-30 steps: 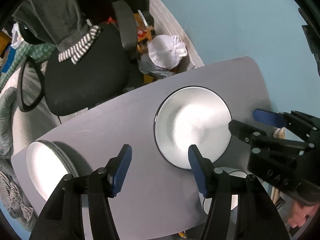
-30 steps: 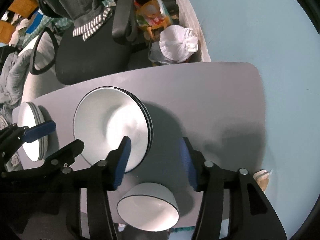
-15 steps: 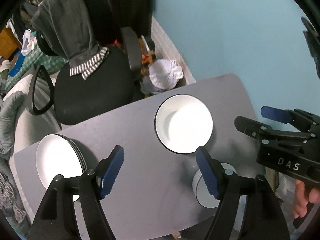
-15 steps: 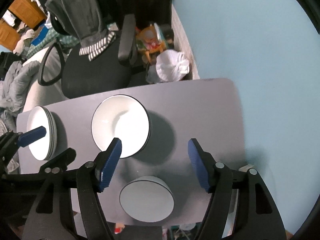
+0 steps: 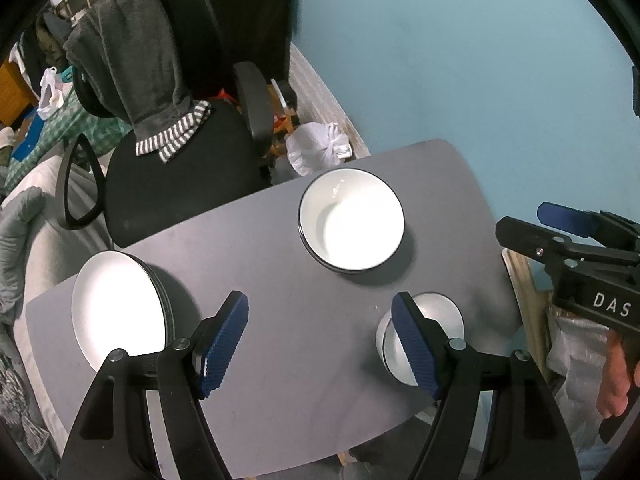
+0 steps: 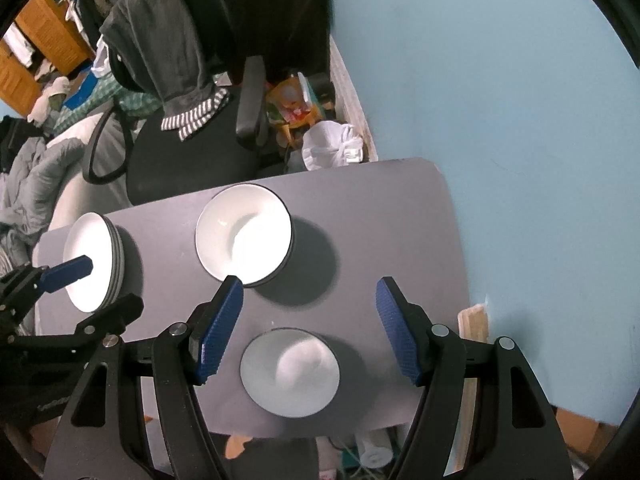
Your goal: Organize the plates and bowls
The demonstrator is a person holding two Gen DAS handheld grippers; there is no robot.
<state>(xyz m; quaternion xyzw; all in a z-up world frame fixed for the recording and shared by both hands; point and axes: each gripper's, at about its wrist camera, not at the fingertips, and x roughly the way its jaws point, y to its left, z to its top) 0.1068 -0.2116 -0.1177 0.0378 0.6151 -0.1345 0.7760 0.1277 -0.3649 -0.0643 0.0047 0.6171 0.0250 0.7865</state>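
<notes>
Both grippers, left and right, gape empty. The small bowl at six o'clock sits near the table edge; a bump could tip it off.

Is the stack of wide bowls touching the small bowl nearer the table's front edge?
Apart. In the right wrist view, bare grey table and a shadow lie between the stack of wide bowls and the small bowl; the left wrist view shows the same gap.

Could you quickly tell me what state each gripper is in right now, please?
Left gripper: open, holding nothing, above the grey table.
Right gripper: open, holding nothing, above the small bowl.
</notes>
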